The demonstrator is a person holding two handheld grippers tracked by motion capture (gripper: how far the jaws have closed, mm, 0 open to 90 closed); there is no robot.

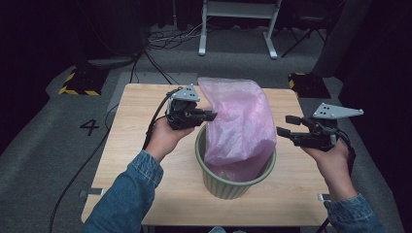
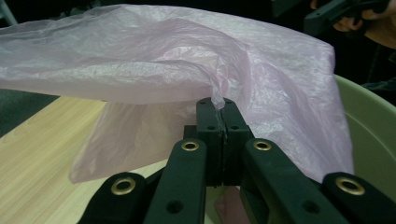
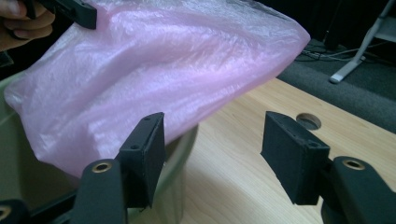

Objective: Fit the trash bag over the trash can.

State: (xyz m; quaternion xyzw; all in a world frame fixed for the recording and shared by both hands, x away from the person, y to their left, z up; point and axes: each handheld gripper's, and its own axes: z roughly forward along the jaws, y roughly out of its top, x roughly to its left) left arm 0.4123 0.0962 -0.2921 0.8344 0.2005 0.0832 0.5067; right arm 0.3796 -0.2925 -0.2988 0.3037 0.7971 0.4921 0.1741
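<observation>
Bag: pink plastic bag [image 1: 239, 127], thin, translucent, finely crinkled, puffed into a rounded sack that stands up out of the bin.
Bin: sage-green round wastebasket [image 1: 234, 186] with ribbed wall and a smooth rolled rim, upright on the table, nearer the person's edge than the far one.
Table: pale wood-grain top [image 1: 131, 145], square, matte; a round cable hole [image 3: 308, 121] shows in the right gripper view.
Left gripper: left gripper [image 1: 212, 115] has its 2 black jaws pressed flat together on a pinch of the bag's film; in the left gripper view a small tuft of plastic [image 2: 217, 99] sticks up from between the pads.
Right gripper: right gripper [image 1: 287, 125] stands with jaws apart and nothing between them, just beside the bag's right flank, apart from it.
Bag position: lower part sits inside the bin, upper part billows above the rim and leans toward the far side; it lies between the 2 grippers.
Edges: bag's loose film hangs over the bin rim on the left gripper's side.
Open room: bare tabletop lies left and right of the bin; grey carpet [image 1: 43, 141] surrounds the table.
</observation>
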